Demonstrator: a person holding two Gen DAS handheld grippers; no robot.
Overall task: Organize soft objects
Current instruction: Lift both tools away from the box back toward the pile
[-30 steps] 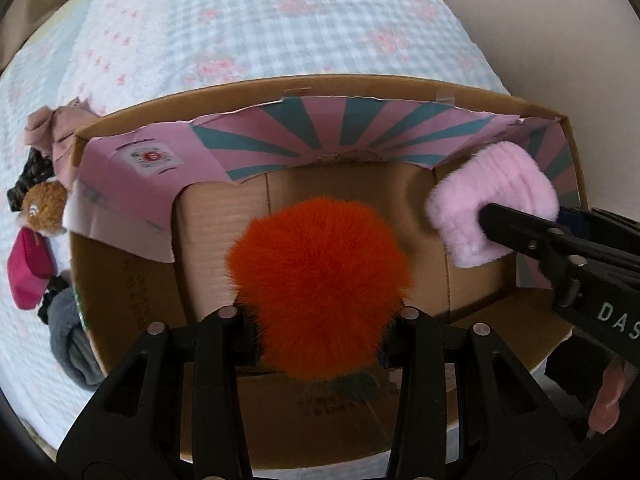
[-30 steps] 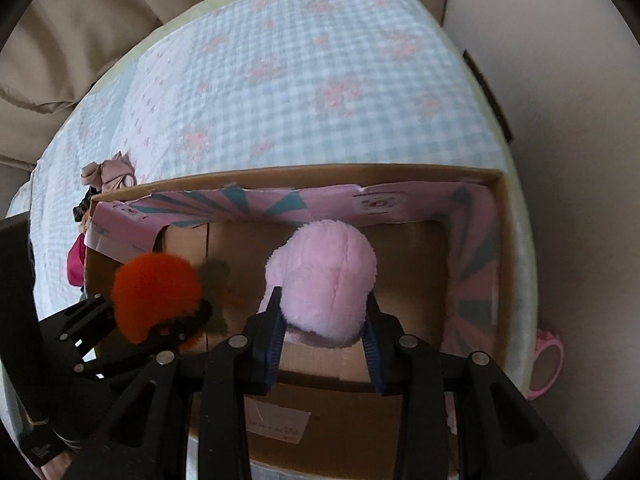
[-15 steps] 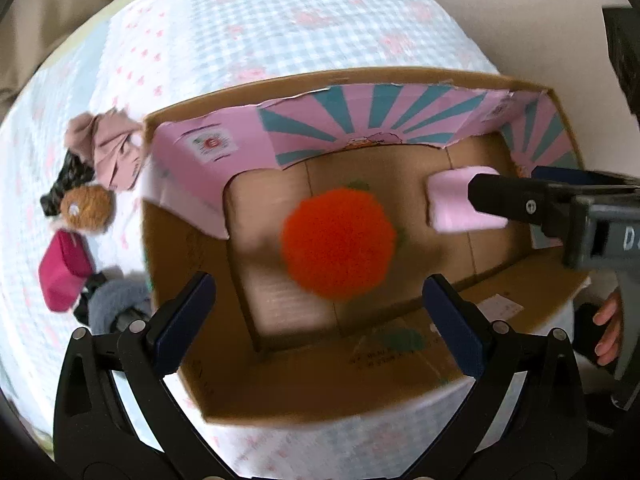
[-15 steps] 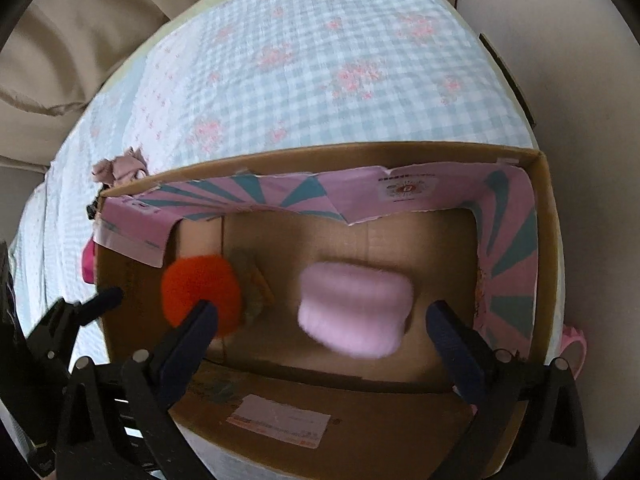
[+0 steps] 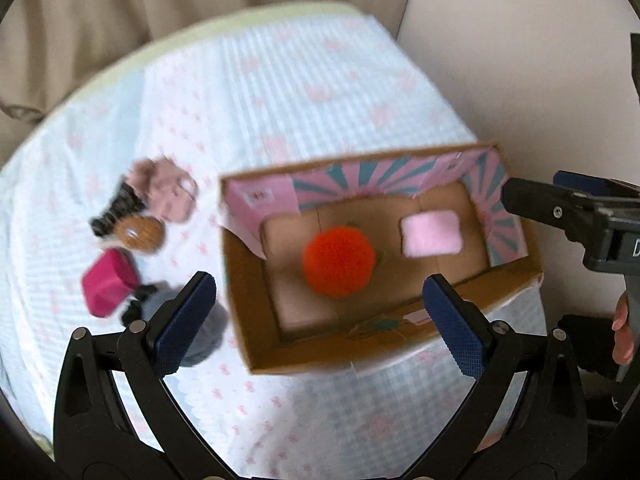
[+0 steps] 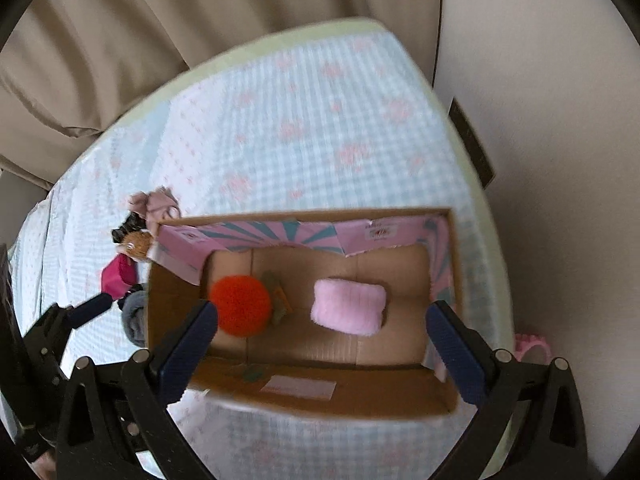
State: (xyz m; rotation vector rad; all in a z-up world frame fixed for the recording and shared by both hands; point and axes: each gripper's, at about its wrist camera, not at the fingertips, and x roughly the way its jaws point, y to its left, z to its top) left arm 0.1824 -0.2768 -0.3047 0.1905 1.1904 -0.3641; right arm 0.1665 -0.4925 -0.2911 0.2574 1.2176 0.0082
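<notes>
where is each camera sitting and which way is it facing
Left wrist: on the left gripper, looking steeply down at the box; its open fingers, the right gripper and a fingertip at the right edge show.
Right wrist: on the right gripper, looking down into the box; its open fingers and the left gripper show.
Shared: box, orange pompom, pink plush.

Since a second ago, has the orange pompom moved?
Yes. The orange pompom left the left gripper and now lies on the cardboard box floor, beside the pink plush.
</notes>
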